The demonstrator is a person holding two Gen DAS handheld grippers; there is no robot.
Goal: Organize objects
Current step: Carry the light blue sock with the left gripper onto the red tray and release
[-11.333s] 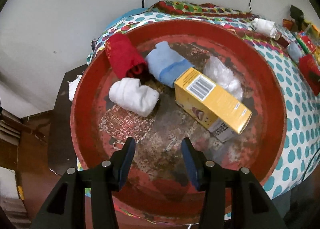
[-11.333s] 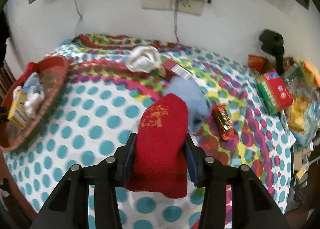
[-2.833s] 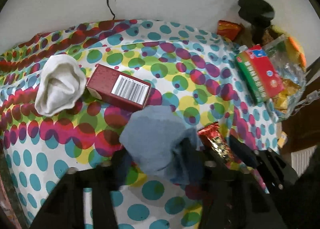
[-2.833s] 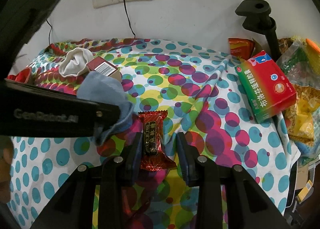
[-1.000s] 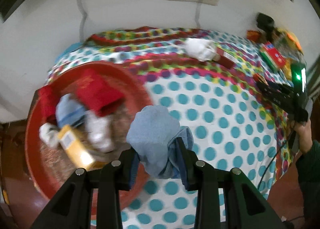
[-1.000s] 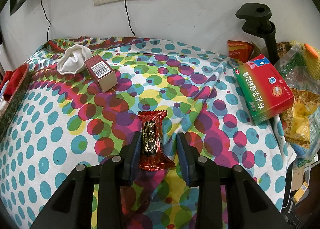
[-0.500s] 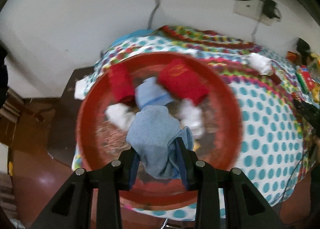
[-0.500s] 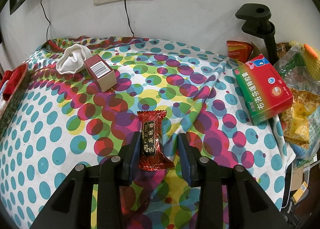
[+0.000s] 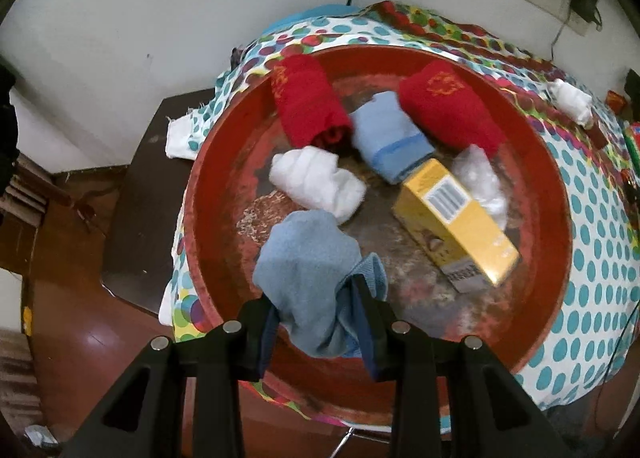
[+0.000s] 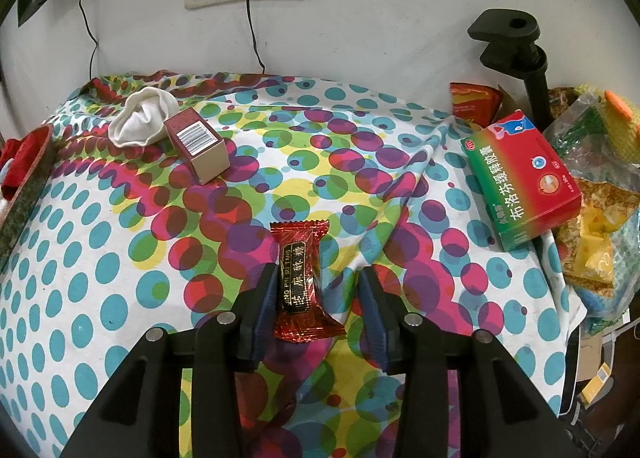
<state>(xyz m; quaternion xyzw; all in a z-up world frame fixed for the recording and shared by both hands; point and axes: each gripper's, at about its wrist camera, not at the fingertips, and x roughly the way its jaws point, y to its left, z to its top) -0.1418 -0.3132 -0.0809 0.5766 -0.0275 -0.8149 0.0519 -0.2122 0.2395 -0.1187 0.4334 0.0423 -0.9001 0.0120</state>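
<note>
Blue cloth (image 9: 308, 270) is being released by the opening left hand-held gripper (image 9: 320, 322) over the red tray (image 9: 556, 258)'s near rim; snagged on a pad, it risks being dragged out. The right hand-held gripper (image 10: 316, 302), also opening, is straddling the red candy (image 10: 300, 278) on the desk (image 10: 100, 278).

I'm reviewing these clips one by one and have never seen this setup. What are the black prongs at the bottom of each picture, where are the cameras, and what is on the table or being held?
There is no robot here. A person carries a two-finger clamp in each hand, and a wide-angle camera on each one looks forward along its fingers, so the black prongs are the tool itself.

The left view looks steeply down into a round red tray. The left hand-held gripper has a blue cloth between its fingers, and its jaws are opening. Already in the tray lie two red rolled cloths, a blue one, white ones and a yellow box.

The right view shows the spotted tablecloth. The right hand-held gripper straddles a red candy wrapper lying on the cloth; its jaws are opening too, not pinching it. Farther back sit a white sock, a maroon box and a red-green box.
</note>
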